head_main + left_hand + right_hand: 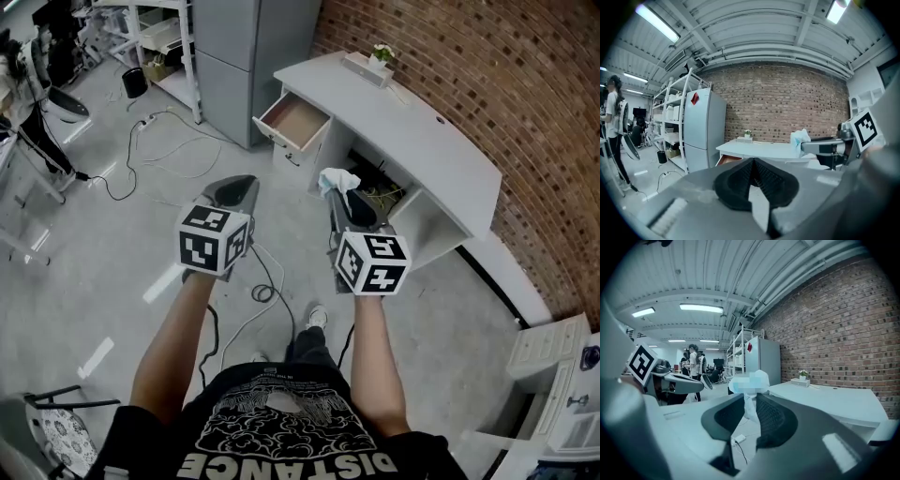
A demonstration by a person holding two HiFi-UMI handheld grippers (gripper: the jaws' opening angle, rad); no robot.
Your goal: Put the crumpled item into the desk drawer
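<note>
The crumpled item (336, 180), a white wad with a pale blue tinge, is pinched in my right gripper (342, 199), which is shut on it in the air in front of the white desk (441, 150). In the right gripper view the wad (759, 378) sticks up between the pads (771, 416). The desk drawer (292, 120) stands pulled out at the desk's left end, its brown bottom bare. My left gripper (236, 190) hovers over the floor to the left, shut with nothing in it; its tips meet (752, 161). The left gripper view also shows the wad (800, 137).
A grey cabinet (230, 56) stands just left of the drawer. Cables (159, 155) trail over the concrete floor. A small potted plant (380, 56) sits on the desk's far end. A white cabinet (553, 375) stands at the lower right. A person (611, 117) stands far left.
</note>
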